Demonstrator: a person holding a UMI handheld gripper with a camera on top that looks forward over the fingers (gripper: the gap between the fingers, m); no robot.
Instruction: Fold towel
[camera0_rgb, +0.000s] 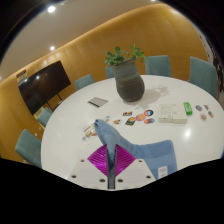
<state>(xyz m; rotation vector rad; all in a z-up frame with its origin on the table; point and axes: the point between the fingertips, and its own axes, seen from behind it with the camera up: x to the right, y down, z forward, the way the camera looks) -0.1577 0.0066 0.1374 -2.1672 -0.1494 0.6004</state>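
A blue towel (148, 150) lies bunched on the near part of the white round table (70, 130). One end trails toward the table's middle (102, 127) and the rest spreads to the right of the fingers. My gripper (111, 152) is shut on a fold of the towel. The cloth runs as a narrow blue strip between the two magenta pads (98, 160). The part of the towel under the fingers is hidden.
A potted plant (127, 78) stands at the table's middle. Beyond the towel lie small colourful items (140, 118), a flat box (172, 112) and a grey tablet (98, 101). Teal chairs (160, 65) ring the table. A dark screen (45, 85) hangs on the wooden wall.
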